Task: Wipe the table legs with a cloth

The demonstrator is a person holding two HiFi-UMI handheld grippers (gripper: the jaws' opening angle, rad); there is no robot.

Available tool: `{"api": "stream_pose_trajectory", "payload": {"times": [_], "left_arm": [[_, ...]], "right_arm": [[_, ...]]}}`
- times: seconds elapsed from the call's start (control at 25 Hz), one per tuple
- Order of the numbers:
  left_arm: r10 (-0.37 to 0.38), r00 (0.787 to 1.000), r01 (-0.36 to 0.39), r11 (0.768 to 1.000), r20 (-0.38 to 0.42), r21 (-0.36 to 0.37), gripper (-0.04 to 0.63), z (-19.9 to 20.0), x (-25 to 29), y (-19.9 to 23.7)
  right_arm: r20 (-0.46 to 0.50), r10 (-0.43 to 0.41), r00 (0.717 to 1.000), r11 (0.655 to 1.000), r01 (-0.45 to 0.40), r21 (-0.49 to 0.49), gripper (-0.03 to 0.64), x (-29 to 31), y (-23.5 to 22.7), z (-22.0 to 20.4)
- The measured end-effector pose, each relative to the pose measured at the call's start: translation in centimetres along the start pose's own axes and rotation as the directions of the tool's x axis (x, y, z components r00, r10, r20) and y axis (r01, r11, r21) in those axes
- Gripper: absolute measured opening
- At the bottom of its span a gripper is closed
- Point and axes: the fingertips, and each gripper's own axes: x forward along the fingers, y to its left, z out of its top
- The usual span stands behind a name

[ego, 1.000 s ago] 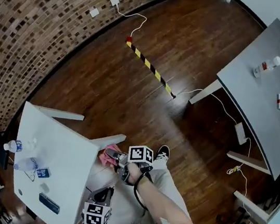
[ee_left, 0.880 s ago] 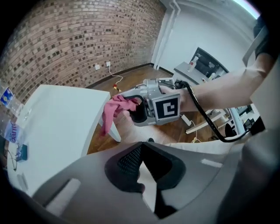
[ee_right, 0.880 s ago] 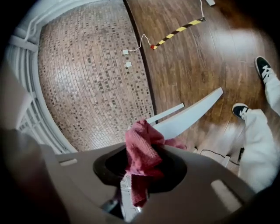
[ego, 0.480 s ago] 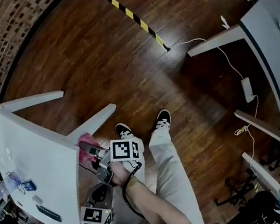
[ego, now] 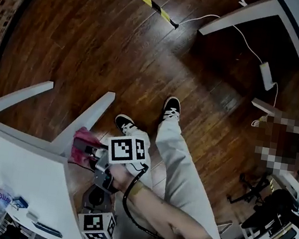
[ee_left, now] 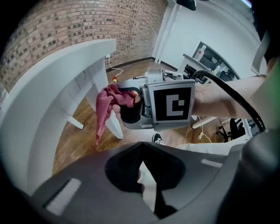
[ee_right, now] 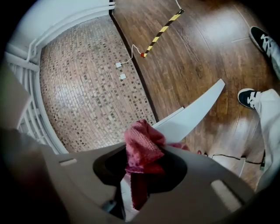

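Well, the right gripper (ee_right: 140,175) pinched the pink terry cloth (ee_right: 141,142) (limp and light, I'd judge, best held bunched) beside the slanted white table leg (ee_right: 192,113); the left gripper (ee_left: 142,175) sat closed, empty.

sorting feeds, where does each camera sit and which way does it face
Head view: on the head, steeply down at table leg; right gripper, left gripper, forearm, shoes show.
Left gripper view: behind its shut jaws, facing right gripper; forearm shows.
Right gripper view: behind its jaws holding cloth, facing table leg; shoes show.
Shared: cloth, table leg.
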Motion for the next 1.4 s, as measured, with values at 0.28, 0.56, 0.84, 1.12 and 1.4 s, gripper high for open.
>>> {"api": "stream_pose_trajectory", "payload": {"times": [0.28, 0.56, 0.84, 1.12, 1.4], "left_arm": [[-0.031, 0.999, 0.031, 0.997, 0.012, -0.066, 0.002, -0.2, 4.5, -0.5], [-0.009, 1.0, 0.009, 0.993, 0.003, -0.12, 0.003, -0.1, 8.4, 1.4], [-0.006, 1.0, 0.004, 0.987, -0.012, -0.159, 0.001, -0.1, 12.7, 3.9], [-0.016, 0.996, -0.003, 0.98, -0.091, -0.201, 0.002, -1.0, 17.6, 5.1], [-0.003, 0.991, -0.024, 0.981, -0.135, -0.194, 0.002, -1.1, 21.7, 6.6]], "right_arm": [[0.008, -0.072, 0.997, 0.997, 0.072, 0.015, 0.097, 0.9, -5.3, 2.8], [0.001, -0.162, 0.987, 0.986, 0.162, 0.025, 0.095, 1.5, -10.2, 5.5], [0.012, -0.202, 0.979, 0.977, 0.201, 0.073, 0.094, 2.2, -14.7, 8.0], [0.0, -0.241, 0.971, 0.963, 0.239, 0.126, 0.092, 2.7, -19.6, 10.5], [-0.003, -0.288, 0.958, 0.946, 0.285, 0.155, 0.091, 3.2, -24.6, 13.4]]}}
